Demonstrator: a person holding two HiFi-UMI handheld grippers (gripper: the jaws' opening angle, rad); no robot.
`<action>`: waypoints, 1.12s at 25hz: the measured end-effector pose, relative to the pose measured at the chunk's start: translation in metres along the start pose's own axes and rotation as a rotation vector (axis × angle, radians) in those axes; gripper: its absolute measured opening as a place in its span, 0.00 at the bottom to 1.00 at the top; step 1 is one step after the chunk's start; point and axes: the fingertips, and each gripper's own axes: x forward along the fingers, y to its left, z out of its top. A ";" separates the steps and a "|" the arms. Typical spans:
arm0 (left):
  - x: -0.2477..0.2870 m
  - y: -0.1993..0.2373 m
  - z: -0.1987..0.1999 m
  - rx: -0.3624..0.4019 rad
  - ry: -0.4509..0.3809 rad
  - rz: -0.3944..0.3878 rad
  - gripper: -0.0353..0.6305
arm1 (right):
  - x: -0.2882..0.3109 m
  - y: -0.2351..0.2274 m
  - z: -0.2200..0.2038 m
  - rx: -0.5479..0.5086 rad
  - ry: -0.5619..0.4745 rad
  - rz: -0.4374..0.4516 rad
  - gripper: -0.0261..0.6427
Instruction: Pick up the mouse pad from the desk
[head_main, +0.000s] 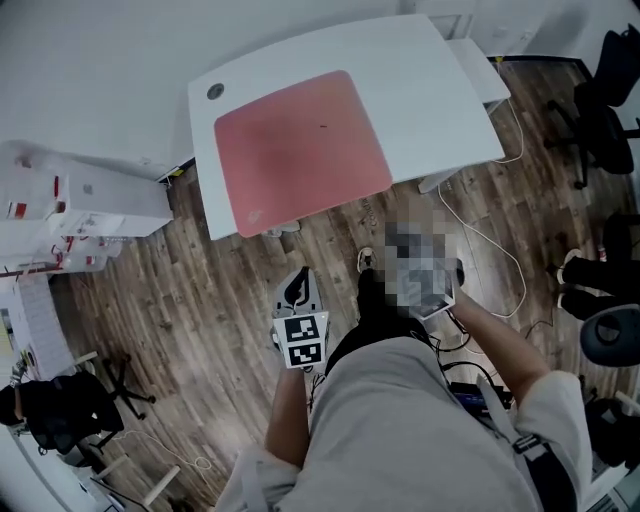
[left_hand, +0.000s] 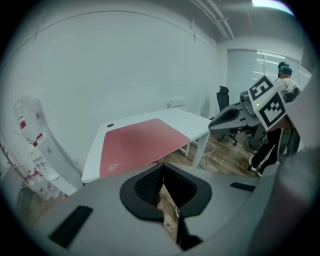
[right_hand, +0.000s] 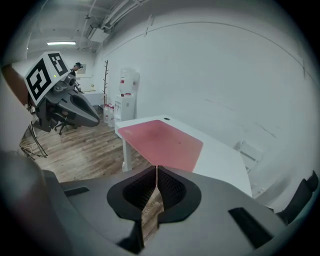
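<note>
A large pink-red mouse pad (head_main: 300, 150) lies flat on the white desk (head_main: 440, 90) and covers its left half. Both grippers hang over the wooden floor in front of the desk, well short of the pad and apart from it. My left gripper (head_main: 298, 275) points toward the desk's front edge with its jaws shut and nothing between them. In the head view a blurred patch hides most of my right gripper. Its own view shows that gripper (right_hand: 157, 170) shut and empty, with the pad (right_hand: 162, 142) ahead. In the left gripper view the pad (left_hand: 140, 142) lies beyond the shut left gripper (left_hand: 161, 167).
White boxes and shelving (head_main: 80, 200) stand left of the desk. Black office chairs (head_main: 600, 100) are at the right. White cables (head_main: 490, 240) trail over the floor by the desk legs. A water dispenser (right_hand: 127, 95) stands against the back wall. Another person (head_main: 50, 410) is at the lower left.
</note>
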 end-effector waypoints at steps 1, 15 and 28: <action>0.007 0.002 -0.003 0.017 0.015 -0.003 0.07 | 0.007 -0.006 -0.003 -0.003 0.011 -0.007 0.10; 0.102 0.055 -0.060 0.413 0.219 0.137 0.07 | 0.095 -0.036 -0.064 -0.429 0.196 -0.099 0.10; 0.128 0.121 -0.097 0.688 0.381 0.284 0.31 | 0.131 -0.044 -0.079 -0.639 0.260 -0.095 0.28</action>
